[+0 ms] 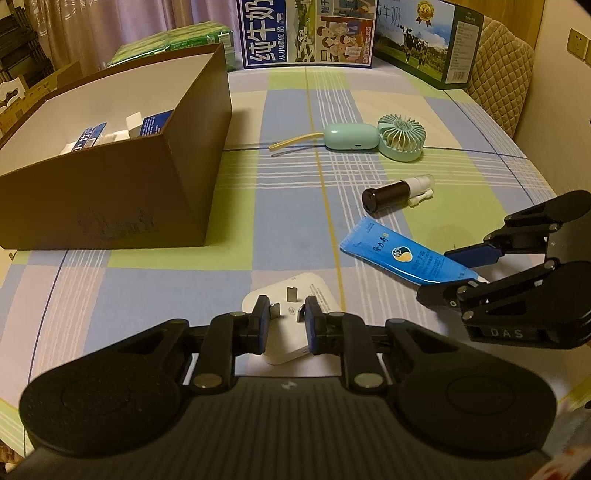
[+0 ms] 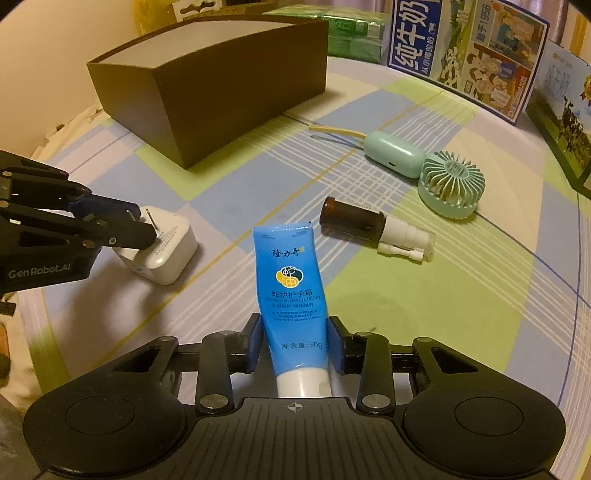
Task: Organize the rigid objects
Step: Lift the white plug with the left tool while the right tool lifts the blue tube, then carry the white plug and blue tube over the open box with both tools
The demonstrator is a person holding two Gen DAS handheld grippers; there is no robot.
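Note:
A white plug adapter (image 1: 321, 291) lies prongs-up on the chequered tablecloth, and my left gripper (image 1: 287, 317) is shut on its two metal prongs. In the right wrist view the same adapter (image 2: 166, 258) sits at the left with the left gripper (image 2: 146, 225) on it. A blue hand cream tube (image 2: 291, 280) lies flat, white cap towards me. My right gripper (image 2: 295, 339) has both blue pads against the tube's sides near the cap. From the left wrist view the tube (image 1: 395, 258) runs into the right gripper (image 1: 436, 275).
An open brown box (image 1: 110, 206) holding small blue-and-white cartons stands at the far left. A mint handheld fan (image 1: 400, 136) and a brown spray bottle (image 1: 391, 194) lie beyond the tube. Milk cartons (image 1: 306, 33) and green packs (image 1: 177, 40) line the table's back edge.

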